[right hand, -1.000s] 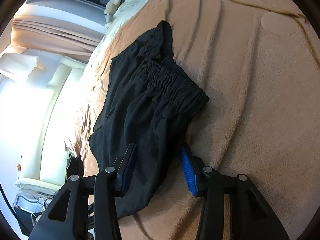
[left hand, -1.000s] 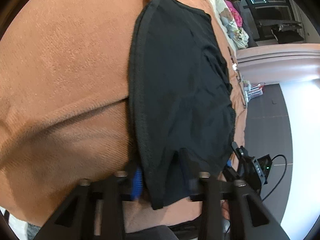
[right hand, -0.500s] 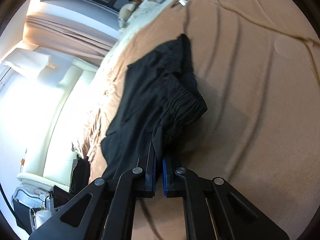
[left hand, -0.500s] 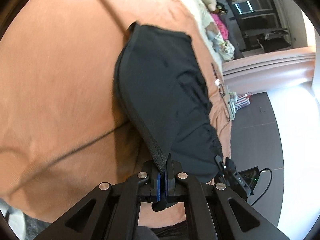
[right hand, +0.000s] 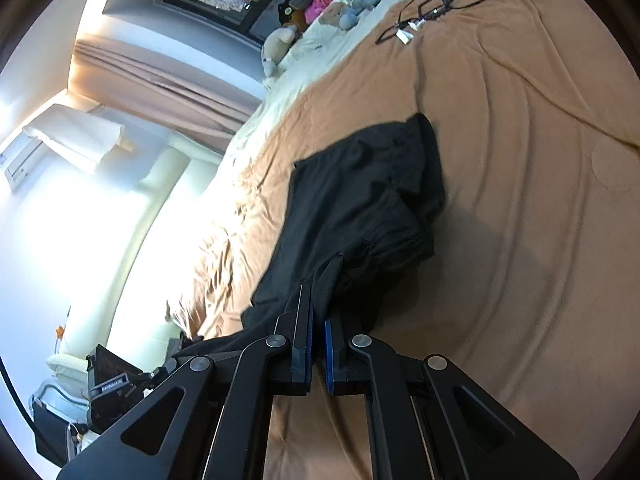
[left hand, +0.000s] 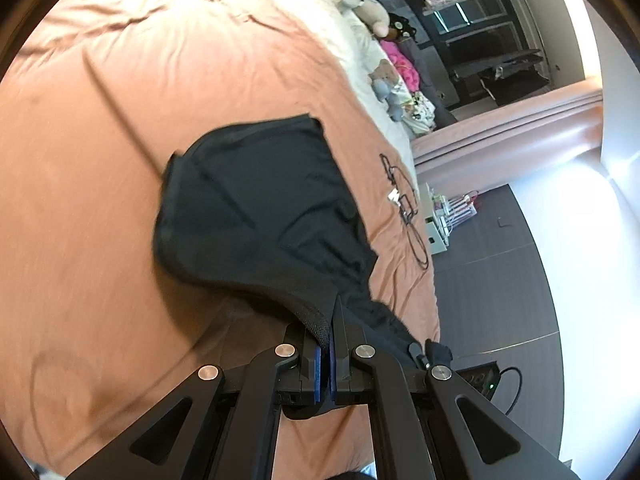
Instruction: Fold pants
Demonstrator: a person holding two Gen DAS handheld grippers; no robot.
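Left wrist view: the left gripper [left hand: 325, 344] is clamped on a ribbed hem of the black pants [left hand: 260, 216], hiding the pinched cloth. Right wrist view: the right gripper [right hand: 316, 344] pinches a gathered fold near the elastic waistband. The soft, blurred pants drape onto the fuzzy tan bed [right hand: 520, 160]; beyond lie cables [right hand: 436, 4] and plush toys [right hand: 276, 46].

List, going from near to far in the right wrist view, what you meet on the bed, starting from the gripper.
right gripper → black pants → bare brown blanket → black cable with white plug → stuffed toys at the far end.
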